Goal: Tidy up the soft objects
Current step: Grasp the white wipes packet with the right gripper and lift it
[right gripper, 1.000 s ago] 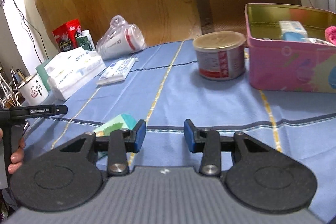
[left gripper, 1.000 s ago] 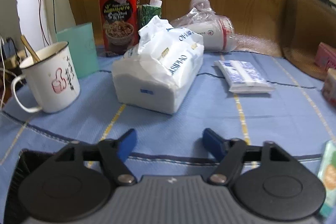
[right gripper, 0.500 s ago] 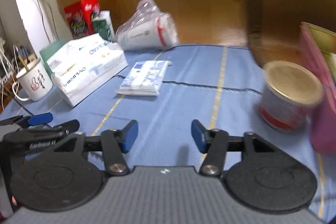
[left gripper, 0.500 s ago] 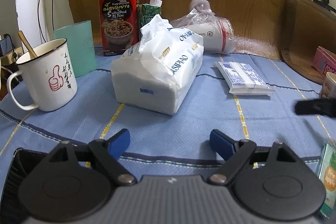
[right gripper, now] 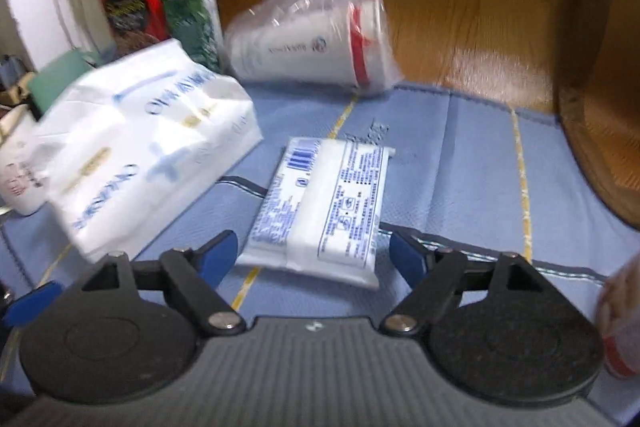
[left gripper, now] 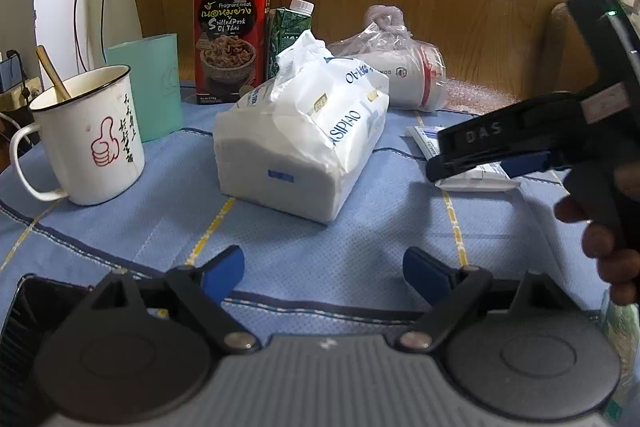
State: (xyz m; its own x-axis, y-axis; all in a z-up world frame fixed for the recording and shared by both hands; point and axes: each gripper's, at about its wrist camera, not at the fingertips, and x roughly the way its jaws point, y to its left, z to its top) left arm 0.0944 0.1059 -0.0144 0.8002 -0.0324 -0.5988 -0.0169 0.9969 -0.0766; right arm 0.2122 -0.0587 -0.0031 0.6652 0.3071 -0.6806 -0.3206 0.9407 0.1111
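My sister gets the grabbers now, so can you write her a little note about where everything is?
Left gripper: open, empty, low over the blue cloth, facing the big tissue bag.
Right gripper: open, empty, lined up on the small flat tissue pack, not touching it.
Both soft packs lie side by side on the tablecloth.
Done: nothing gripped.
Left: grip the small pack, then the big bag.

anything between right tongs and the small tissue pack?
Nothing but bare blue tablecloth, per the right wrist view: the open right tongs frame the small tissue pack.

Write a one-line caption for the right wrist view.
Open right gripper lined up on a flat tissue pack, beside a large tissue bag.
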